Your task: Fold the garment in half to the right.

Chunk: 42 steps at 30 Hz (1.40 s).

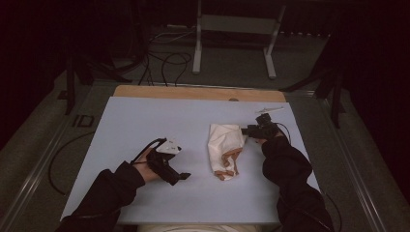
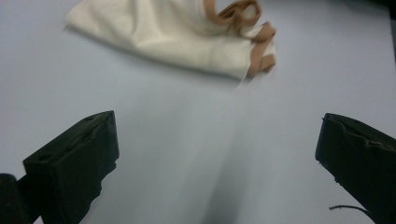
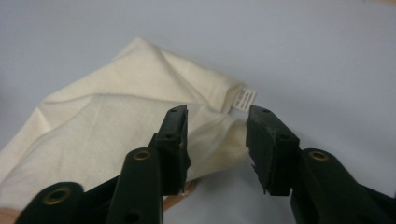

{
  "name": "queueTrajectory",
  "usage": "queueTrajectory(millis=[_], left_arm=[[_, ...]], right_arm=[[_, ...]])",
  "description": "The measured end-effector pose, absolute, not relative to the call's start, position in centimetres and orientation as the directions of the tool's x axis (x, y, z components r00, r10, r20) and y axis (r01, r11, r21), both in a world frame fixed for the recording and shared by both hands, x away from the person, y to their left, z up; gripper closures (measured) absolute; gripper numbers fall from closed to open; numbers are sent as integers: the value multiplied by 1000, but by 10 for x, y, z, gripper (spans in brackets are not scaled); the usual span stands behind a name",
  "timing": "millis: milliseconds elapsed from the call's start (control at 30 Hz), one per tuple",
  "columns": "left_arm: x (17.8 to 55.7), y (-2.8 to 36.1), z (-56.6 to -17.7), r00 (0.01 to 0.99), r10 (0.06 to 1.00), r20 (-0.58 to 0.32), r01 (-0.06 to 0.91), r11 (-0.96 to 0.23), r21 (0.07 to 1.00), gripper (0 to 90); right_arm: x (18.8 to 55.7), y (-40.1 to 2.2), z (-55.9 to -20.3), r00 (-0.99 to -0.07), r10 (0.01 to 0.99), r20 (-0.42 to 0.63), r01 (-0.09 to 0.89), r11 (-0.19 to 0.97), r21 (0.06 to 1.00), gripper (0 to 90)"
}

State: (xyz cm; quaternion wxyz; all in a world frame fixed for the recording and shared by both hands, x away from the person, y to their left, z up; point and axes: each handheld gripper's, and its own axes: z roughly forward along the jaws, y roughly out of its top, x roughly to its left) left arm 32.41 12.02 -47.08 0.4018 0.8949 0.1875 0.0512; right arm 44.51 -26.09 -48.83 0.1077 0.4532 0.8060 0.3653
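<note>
High view first, left to right: the left gripper sits low over the pale grey-blue table sheet, its tip aimed toward the crumpled cream cloth garment with tan-orange trim, which lies well apart from it, out past the jaw tips. From the left gripper view the two black jaws stand wide apart with nothing but bare sheet between them, and the garment is up ahead, trim end off to the right. On the other side of the garment, the right gripper is right at the cloth's upper right edge. Right gripper view shows its jaws partly apart, with a fold of the cream fabric bunched just ahead of and between the tips, a small white label poking out just beyond them. Doesn't look like the pads are actually pressing the cloth.
</note>
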Motion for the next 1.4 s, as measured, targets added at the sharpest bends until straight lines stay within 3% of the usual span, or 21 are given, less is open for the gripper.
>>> queueTrajectory(millis=[167, 200, 367, 433, 733, 1400], left_arm=[[316, 140, -482, 905, 417, -80, 333, -579, 744, 1], [312, 149, -487, 898, 431, -85, 344, -570, 746, 1], [302, 164, -497, 880, 467, -90, 369, -550, 749, 1], [299, 171, -500, 871, 481, -98, 380, -534, 755, 1], [286, 196, -505, 838, 535, -111, 411, -482, 774, 1], [291, 202, -509, 805, 582, -117, 414, -408, 814, 1]], right_arm=[[447, -258, -498, -558, 813, 166, 673, 326, 664, 647], [448, -256, -502, -554, 813, 179, 684, 323, 654, 708], [450, -254, -505, -553, 812, 185, 697, 329, 637, 803], [450, -250, -506, -566, 808, 163, 689, 354, 632, 893], [450, -255, -492, -565, 818, 110, 654, 362, 665, 900], [448, -243, -436, -614, 789, 1, 507, 393, 767, 900]])
